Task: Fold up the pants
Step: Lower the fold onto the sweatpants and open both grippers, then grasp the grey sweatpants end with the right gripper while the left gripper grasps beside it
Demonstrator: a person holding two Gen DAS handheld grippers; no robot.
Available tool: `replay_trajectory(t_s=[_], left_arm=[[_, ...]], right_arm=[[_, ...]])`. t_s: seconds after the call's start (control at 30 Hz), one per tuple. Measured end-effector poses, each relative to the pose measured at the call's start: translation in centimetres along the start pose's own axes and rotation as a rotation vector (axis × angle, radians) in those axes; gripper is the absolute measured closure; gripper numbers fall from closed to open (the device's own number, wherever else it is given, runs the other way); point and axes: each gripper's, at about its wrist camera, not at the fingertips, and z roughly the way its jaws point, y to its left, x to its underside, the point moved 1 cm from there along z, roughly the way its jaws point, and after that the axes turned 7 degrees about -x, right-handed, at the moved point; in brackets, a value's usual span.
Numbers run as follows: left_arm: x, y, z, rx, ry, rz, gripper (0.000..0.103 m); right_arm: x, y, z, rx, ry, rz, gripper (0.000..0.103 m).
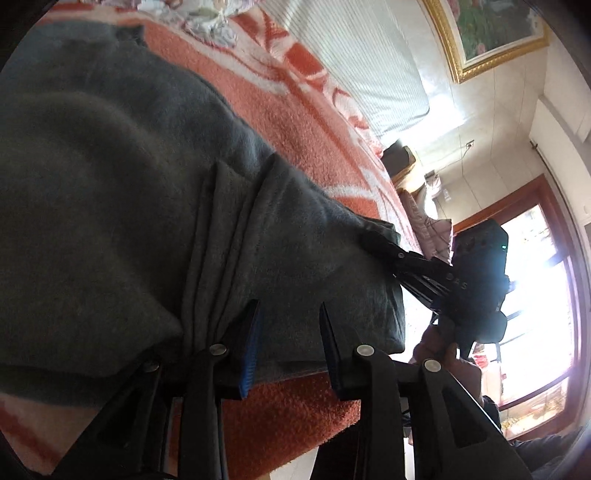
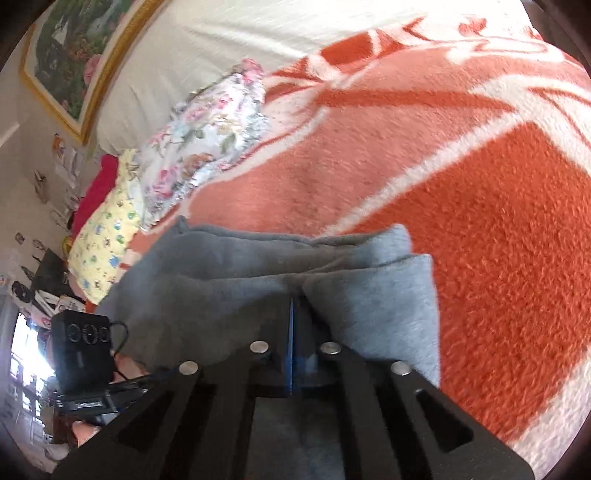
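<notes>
Grey fleece pants (image 1: 122, 192) lie bunched on an orange and white blanket (image 1: 306, 122) on a bed. In the left wrist view my left gripper (image 1: 290, 306) is open at the pants' near edge. Grey cloth shows in the gap between its blue-padded fingers, and a gathered fold runs up past the left finger. My right gripper (image 1: 371, 238) is clamped on the pants' corner at the right. In the right wrist view the same gripper (image 2: 293, 301) is shut, with the pants (image 2: 240, 269) puckering where the fingertips pinch them.
The bed's near edge (image 1: 295, 424) drops off just below the left gripper. Floral bedding (image 2: 207, 136) and a yellow pillow (image 2: 107, 236) are piled at the head of the bed. A gold-framed painting (image 1: 495, 33) hangs on the wall. A hand (image 1: 439, 347) holds the right gripper.
</notes>
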Motion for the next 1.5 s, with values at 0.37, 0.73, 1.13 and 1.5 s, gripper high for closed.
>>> replay_trajectory(t_s=[0.37, 0.73, 1.13, 1.5], left_arm=[[0.4, 2.6, -7.4, -0.075, -0.175, -0.125, 0.061], [4.1, 10.9, -16.0, -0.196, -0.364, -0.375, 0.059], [6.9, 19.0, -24.0, -0.279, -0.56, -0.604, 0.052], [5.9, 22.4, -25.8, -0.348, -0.629, -0.686, 0.044]], right_arm=[[0.0, 6.7, 1.5, -0.076, 0.073, -0.139, 0.06], [0.7, 12.6, 5.9, -0.147, 0.168, -0.255, 0.053], [1.2, 18.7, 12.1, -0.21, 0.28, -0.347, 0.052], [0.4, 25.3, 18.2, -0.264, 0.362, -0.489, 0.048]])
